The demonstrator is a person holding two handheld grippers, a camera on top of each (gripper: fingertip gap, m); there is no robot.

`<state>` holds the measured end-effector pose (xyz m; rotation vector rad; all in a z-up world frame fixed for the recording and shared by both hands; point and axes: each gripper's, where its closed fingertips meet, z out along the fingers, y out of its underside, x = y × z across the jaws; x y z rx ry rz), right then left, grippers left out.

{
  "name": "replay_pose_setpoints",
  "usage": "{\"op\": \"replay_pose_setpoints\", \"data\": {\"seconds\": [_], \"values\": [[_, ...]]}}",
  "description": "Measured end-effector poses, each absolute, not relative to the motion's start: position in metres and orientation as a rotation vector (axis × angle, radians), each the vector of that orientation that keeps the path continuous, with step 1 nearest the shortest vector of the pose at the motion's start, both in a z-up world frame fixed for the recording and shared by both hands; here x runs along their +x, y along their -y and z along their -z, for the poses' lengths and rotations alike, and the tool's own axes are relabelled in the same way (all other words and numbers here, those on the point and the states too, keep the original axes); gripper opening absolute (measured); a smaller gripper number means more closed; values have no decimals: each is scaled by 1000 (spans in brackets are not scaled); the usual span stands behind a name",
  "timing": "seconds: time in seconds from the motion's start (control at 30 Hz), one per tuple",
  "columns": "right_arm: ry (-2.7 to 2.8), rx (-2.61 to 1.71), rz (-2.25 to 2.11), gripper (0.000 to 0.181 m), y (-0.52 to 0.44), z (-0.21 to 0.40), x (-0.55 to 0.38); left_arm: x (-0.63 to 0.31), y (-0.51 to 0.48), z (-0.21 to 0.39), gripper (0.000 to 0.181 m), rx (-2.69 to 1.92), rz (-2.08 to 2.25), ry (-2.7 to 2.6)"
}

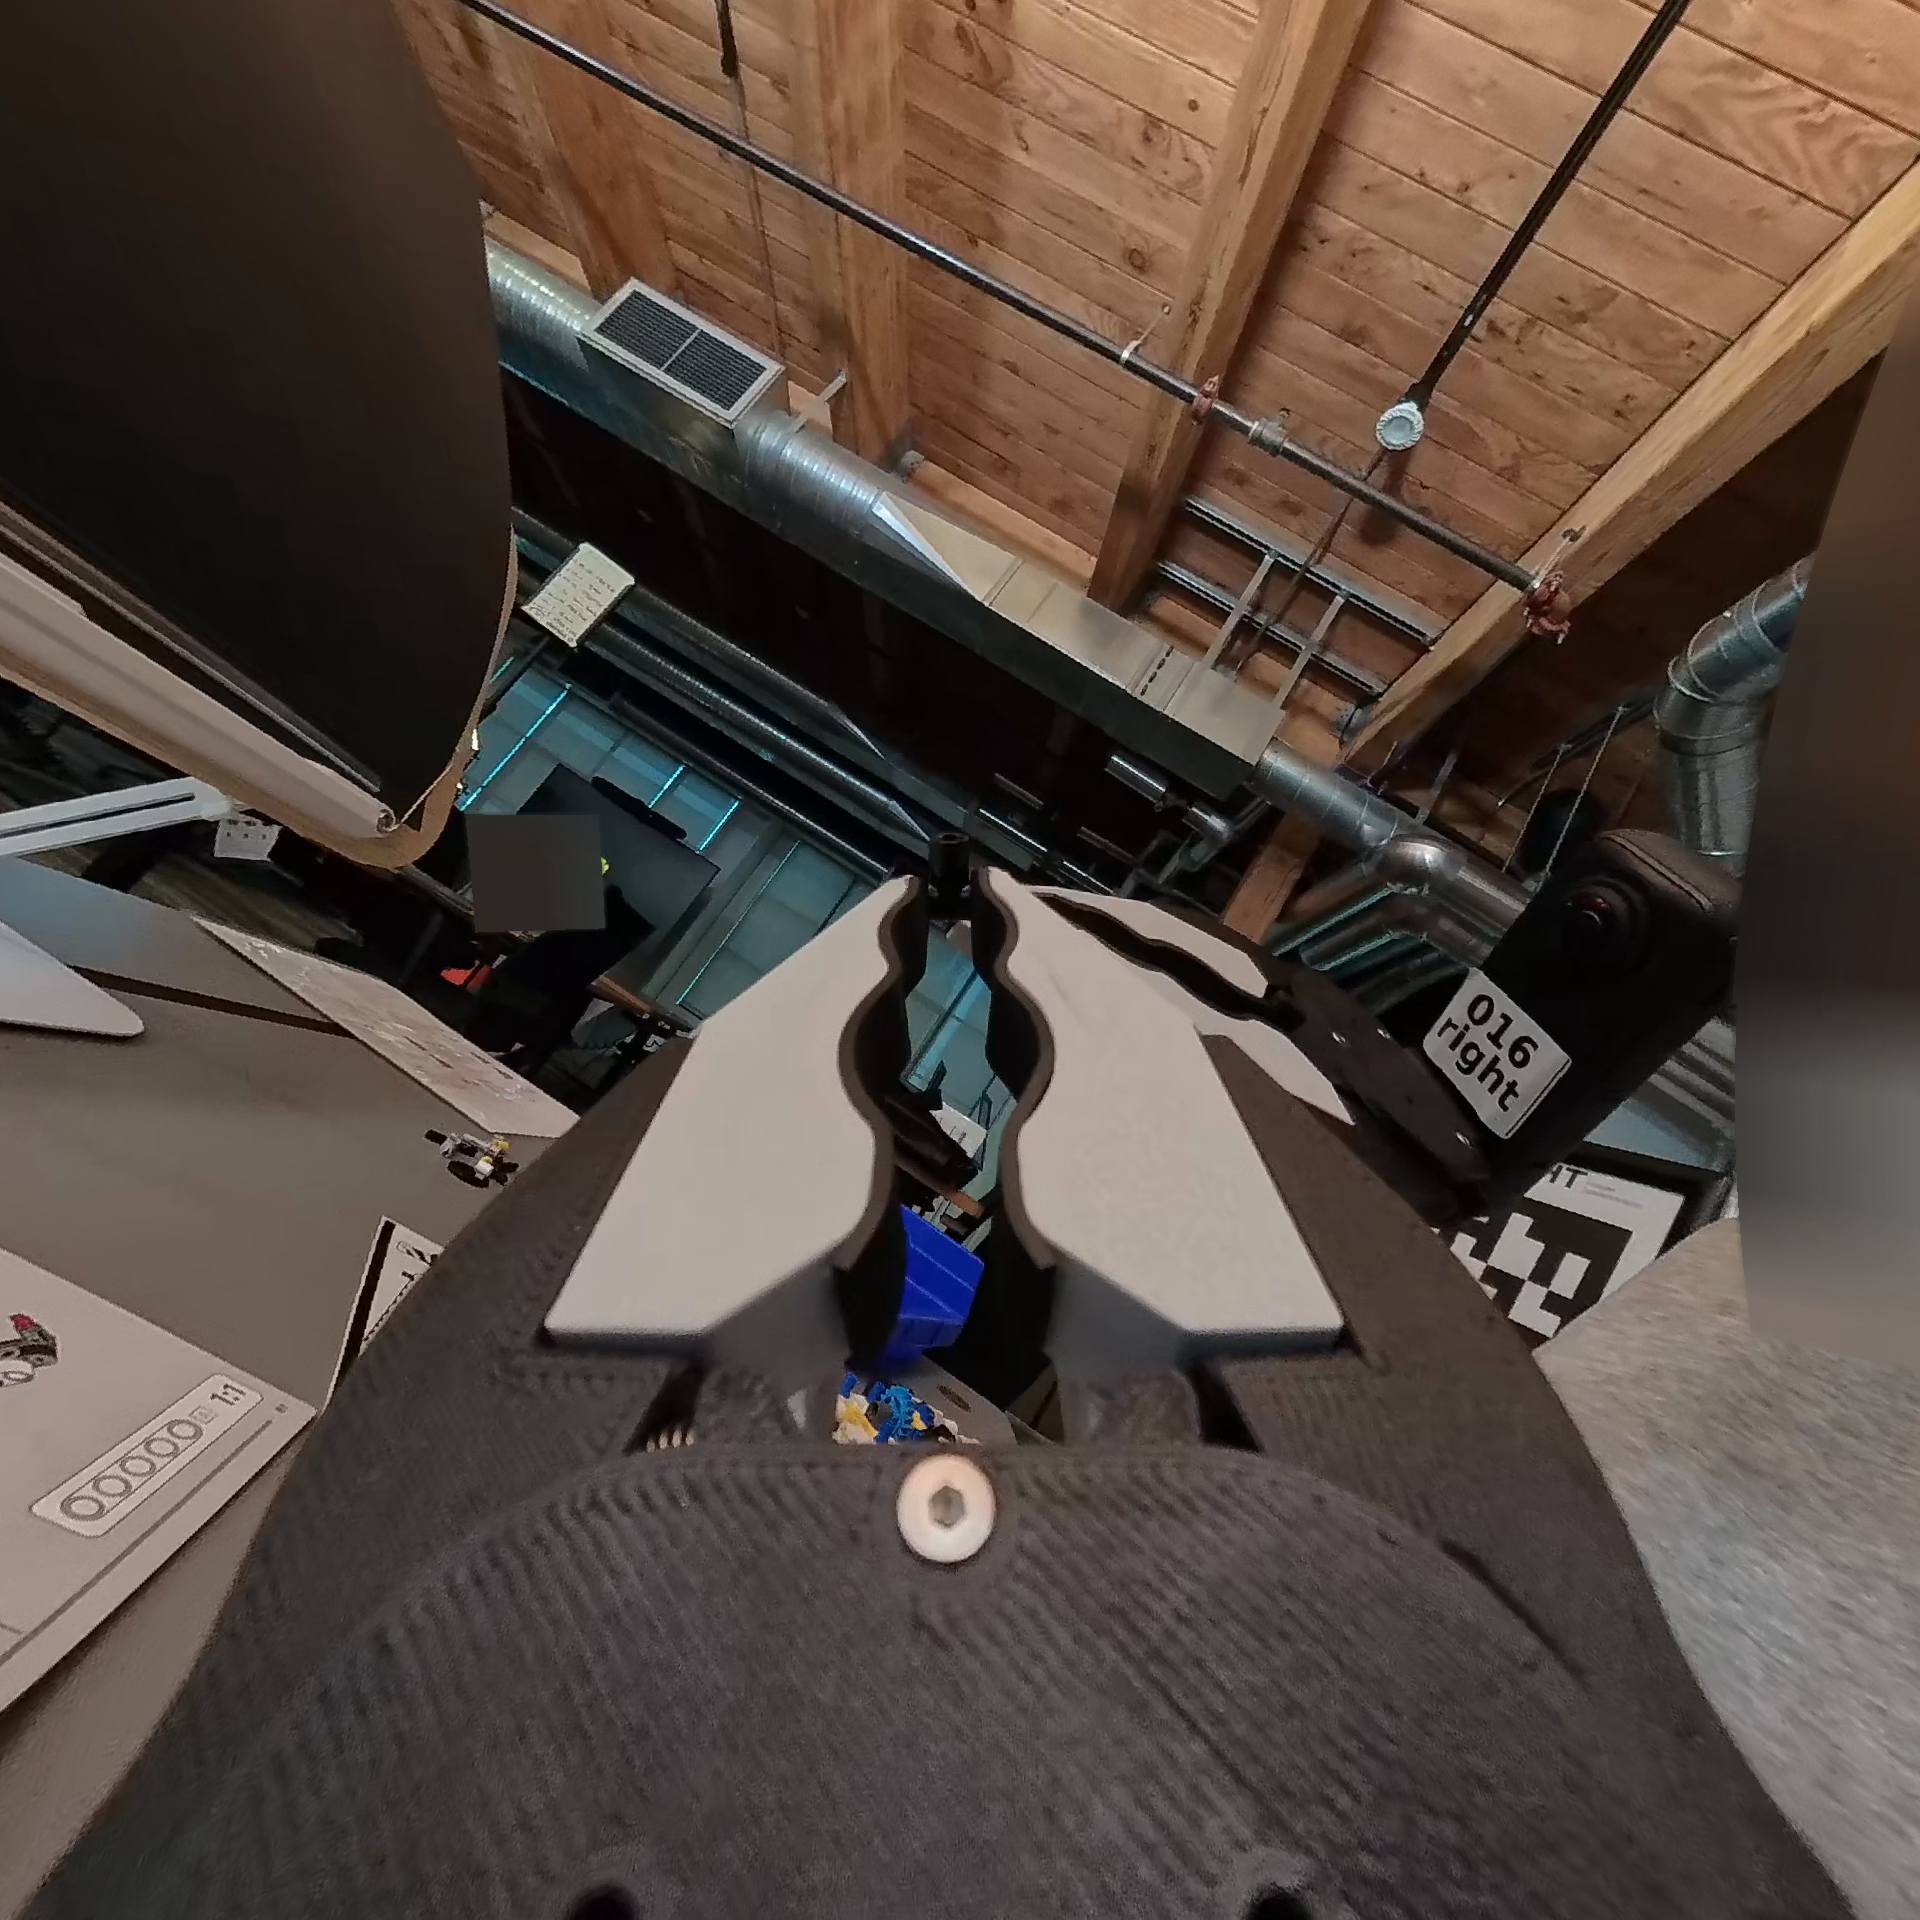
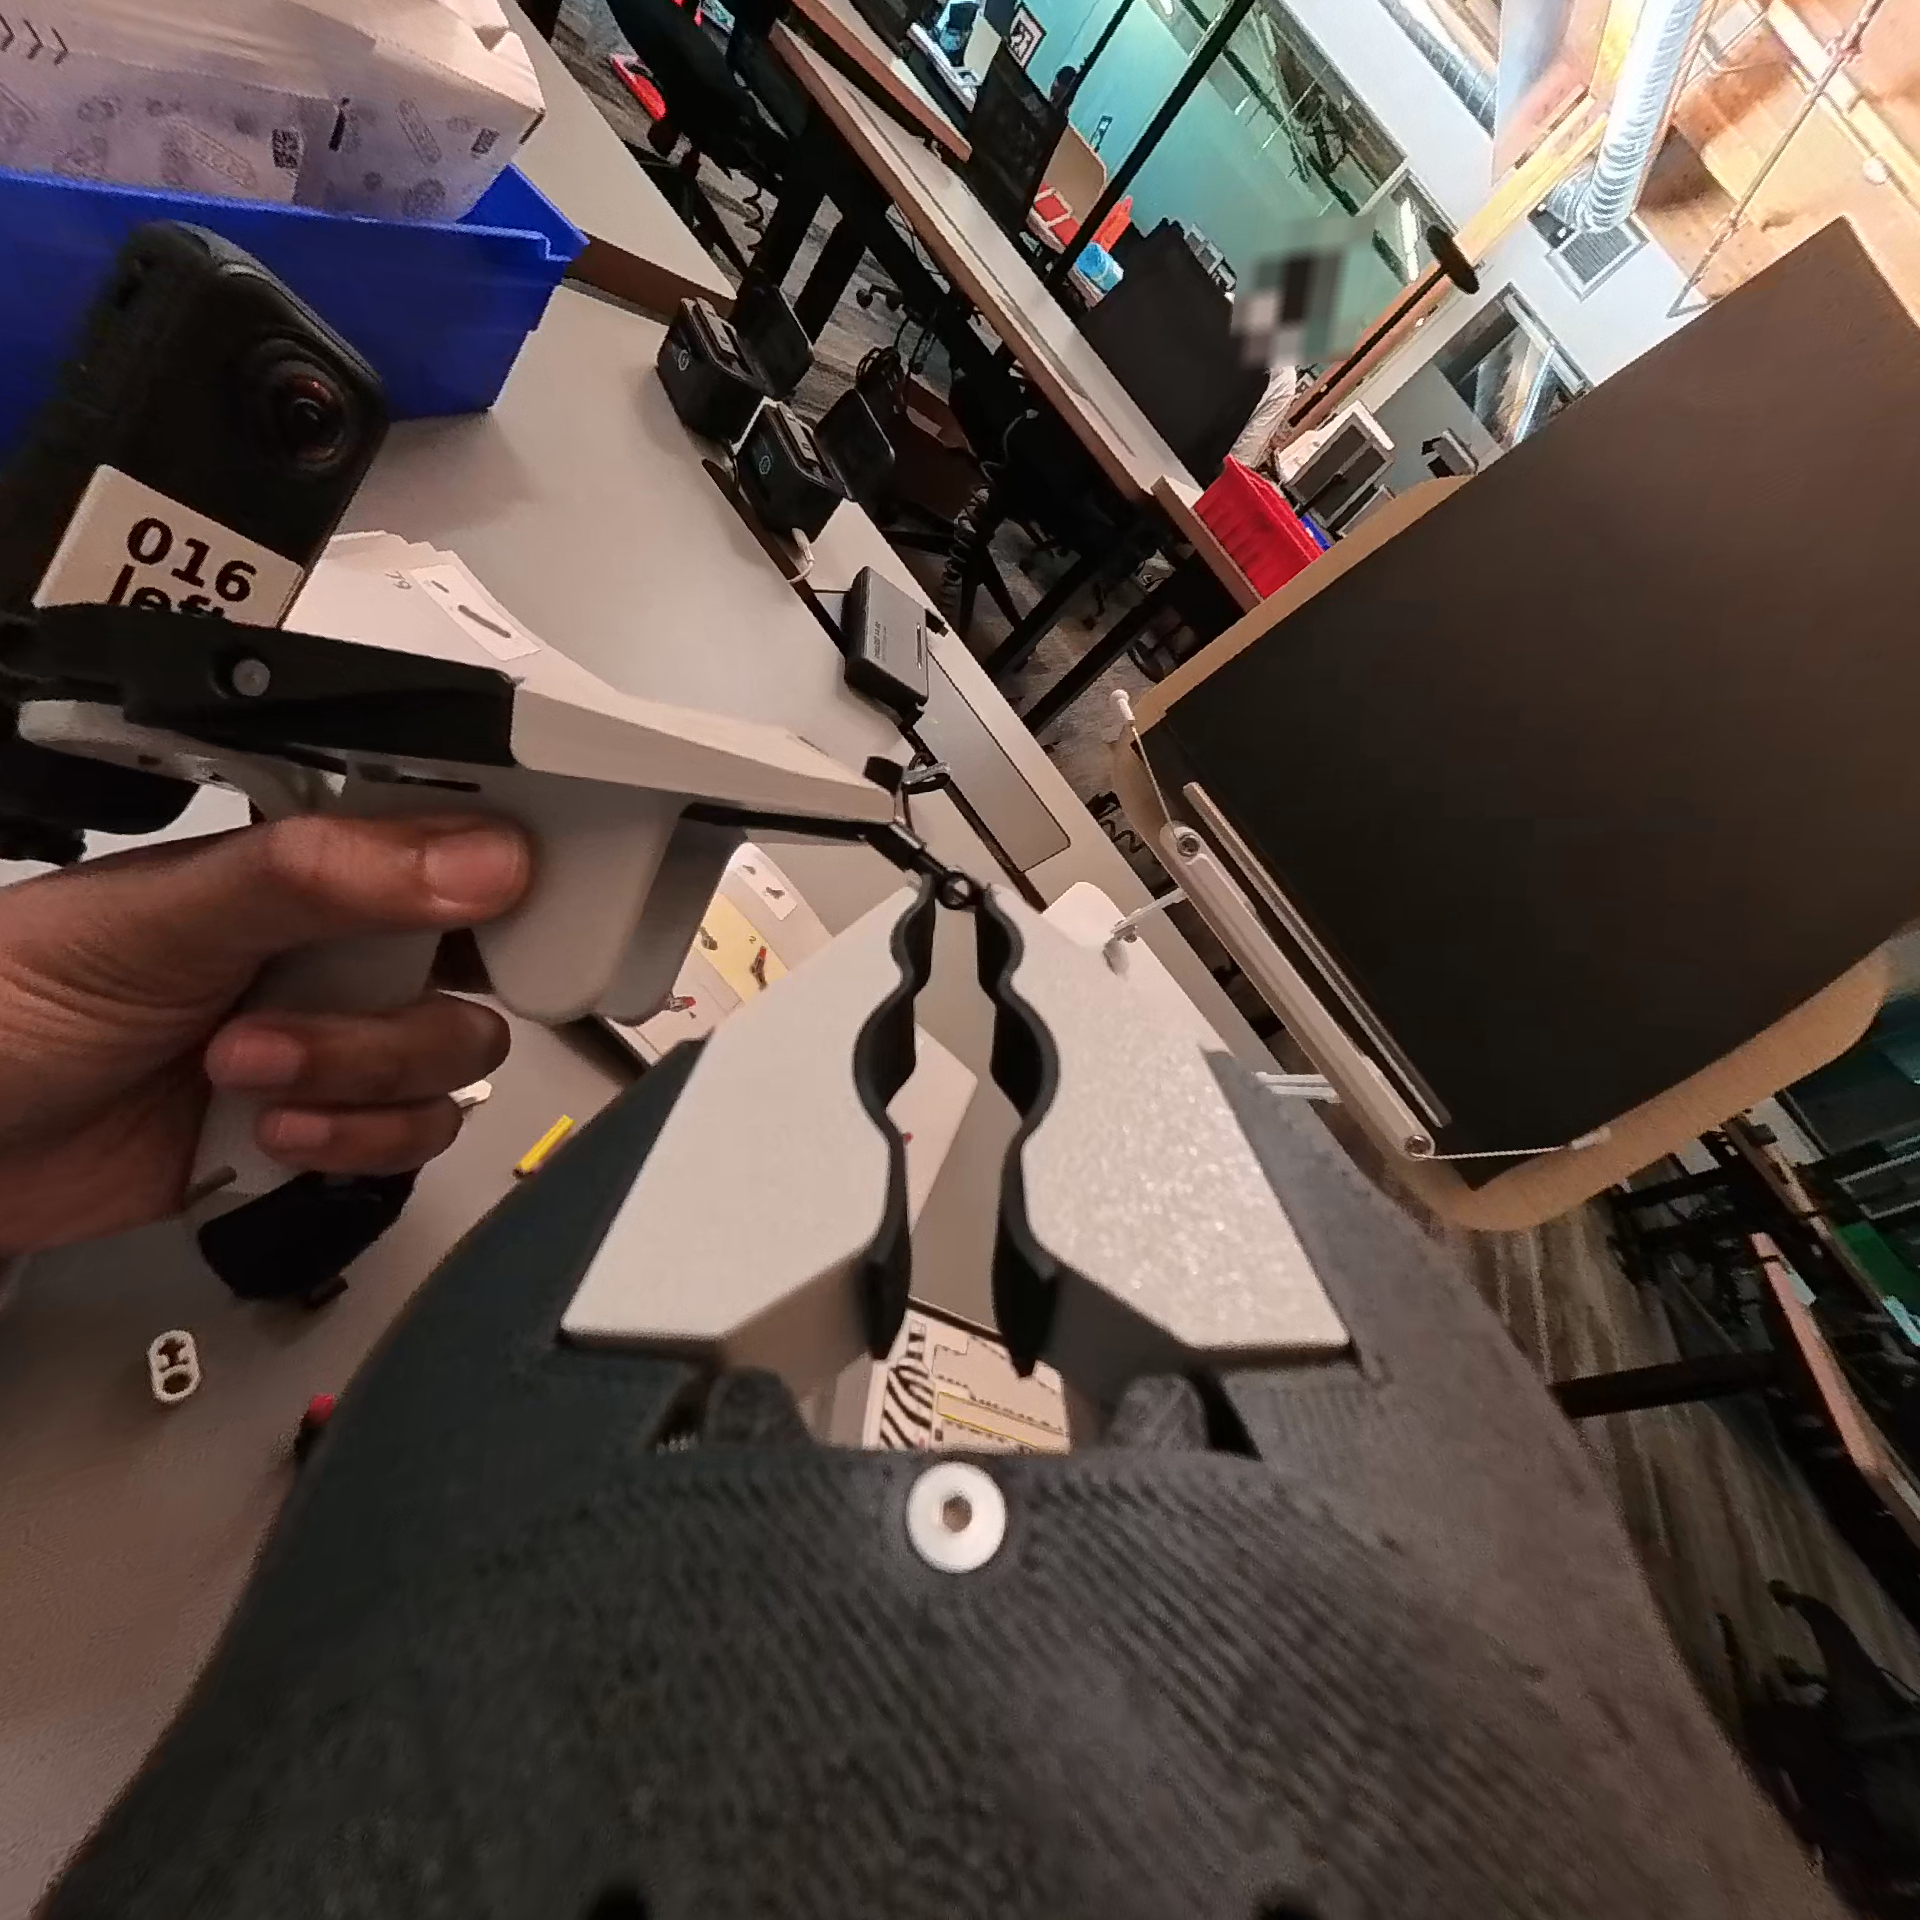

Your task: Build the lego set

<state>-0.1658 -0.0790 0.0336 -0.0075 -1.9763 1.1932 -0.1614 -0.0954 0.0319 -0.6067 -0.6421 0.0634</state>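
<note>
My left gripper (image 1: 948, 896) is raised off the table and shut on a thin black Lego rod (image 1: 943, 883) that sticks out past its tips. In the right wrist view the left gripper (image 2: 888, 798) comes in from the left, held by a hand (image 2: 208, 987), and the rod (image 2: 914, 847) slants down to my right gripper (image 2: 954, 896). My right gripper is shut on a small black ring-shaped piece (image 2: 958, 888) at its tips, where the rod's end meets it. The right gripper's fingers (image 1: 1164, 935) show in the left wrist view, coming in from the right.
On the grey table (image 2: 582, 520) lie a yellow piece (image 2: 545, 1143), a white piece (image 2: 171, 1363) and a red piece (image 2: 317, 1408). A small Lego assembly (image 1: 473, 1153) and instruction pages (image 1: 104, 1455) lie at the left. A blue bin (image 2: 312, 270) stands behind. A black panel (image 2: 1558, 675) hangs at the right. The grippers are tip to tip, or close to it. From either gripper's tips it is about 35 centimeters to the black panel (image 2: 1558, 675).
</note>
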Motion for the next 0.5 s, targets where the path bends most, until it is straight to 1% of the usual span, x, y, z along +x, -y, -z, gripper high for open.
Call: {"op": "replay_pose_setpoints", "data": {"seconds": [0.2,0.5], "values": [[1987,-25,-1225,6,80,-34,-166,-162,95,-32,7,-593,-54,645],[2002,15,-1344,6,80,-34,-161,-159,93,-32,7,-571,74,620]]}}
